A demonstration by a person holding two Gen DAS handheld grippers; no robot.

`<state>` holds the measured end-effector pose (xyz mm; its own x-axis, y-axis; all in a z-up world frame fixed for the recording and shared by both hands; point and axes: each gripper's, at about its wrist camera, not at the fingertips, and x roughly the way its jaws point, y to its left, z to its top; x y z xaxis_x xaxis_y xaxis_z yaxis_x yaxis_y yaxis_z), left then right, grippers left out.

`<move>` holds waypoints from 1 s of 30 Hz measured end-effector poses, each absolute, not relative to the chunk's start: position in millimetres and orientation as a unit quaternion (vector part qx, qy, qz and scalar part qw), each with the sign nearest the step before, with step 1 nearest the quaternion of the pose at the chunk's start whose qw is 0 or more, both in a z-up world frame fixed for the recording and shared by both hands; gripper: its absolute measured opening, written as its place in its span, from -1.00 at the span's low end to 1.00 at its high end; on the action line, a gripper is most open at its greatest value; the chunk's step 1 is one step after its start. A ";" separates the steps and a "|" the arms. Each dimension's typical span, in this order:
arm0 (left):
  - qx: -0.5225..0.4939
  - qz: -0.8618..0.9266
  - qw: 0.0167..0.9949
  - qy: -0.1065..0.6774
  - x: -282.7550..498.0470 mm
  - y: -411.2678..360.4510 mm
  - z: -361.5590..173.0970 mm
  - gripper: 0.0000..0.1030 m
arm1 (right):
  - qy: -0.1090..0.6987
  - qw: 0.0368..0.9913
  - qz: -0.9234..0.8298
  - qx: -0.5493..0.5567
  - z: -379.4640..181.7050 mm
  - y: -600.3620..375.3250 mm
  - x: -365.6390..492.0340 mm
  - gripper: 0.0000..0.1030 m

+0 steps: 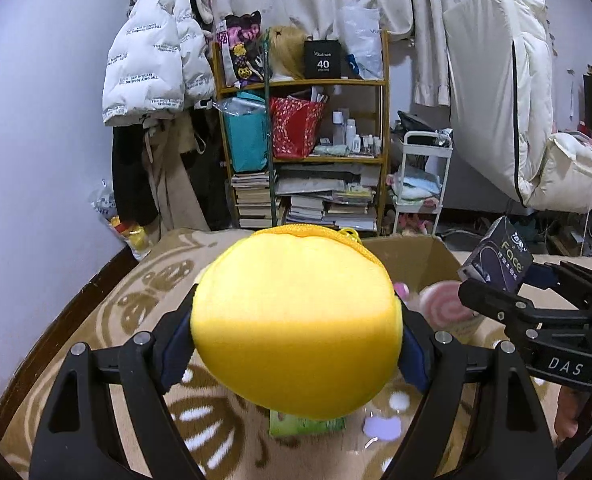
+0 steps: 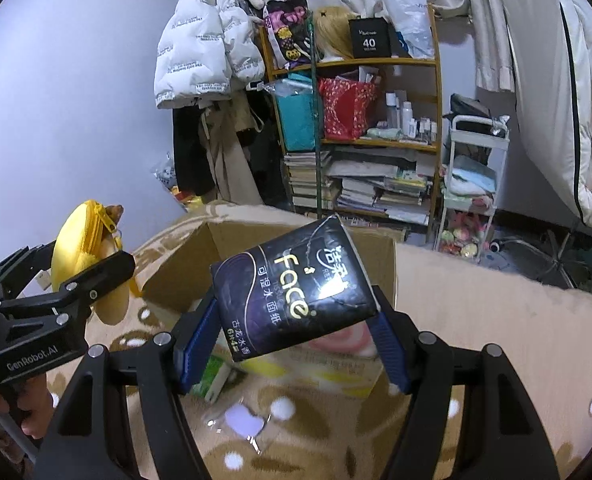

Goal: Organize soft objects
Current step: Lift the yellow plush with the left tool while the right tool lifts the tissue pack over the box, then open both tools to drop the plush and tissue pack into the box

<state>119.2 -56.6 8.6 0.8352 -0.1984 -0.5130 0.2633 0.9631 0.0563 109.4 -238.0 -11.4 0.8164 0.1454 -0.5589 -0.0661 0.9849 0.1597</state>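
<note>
1. You are holding the left gripper point(image 1: 296, 332) closed on a yellow plush pouch point(image 1: 296, 320), its blue pads pressing both sides, above the blanket point(image 1: 95, 320) on the near side of the cardboard box point(image 1: 412, 256).
2. You are holding the right gripper point(image 2: 296, 320) closed on a dark tissue pack point(image 2: 296, 292), tilted, over the box's near edge.
3. A pink swirl plush point(image 1: 444, 304) is lying inside the box.
4. A bookshelf point(image 1: 384, 120) is standing well beyond the box.
</note>
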 end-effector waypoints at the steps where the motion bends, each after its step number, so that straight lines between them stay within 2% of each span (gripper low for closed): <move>1: 0.061 -0.120 0.956 0.259 122.7 -57.2 7.9 0.61 | 0.296 0.951 0.055 0.065 -9.8 -239.1 113.9 0.44; 30: 0.068 -0.142 0.940 0.301 180.4 -77.4 -31.7 0.69 | 0.327 0.937 0.055 0.112 -45.1 -256.7 161.7 0.45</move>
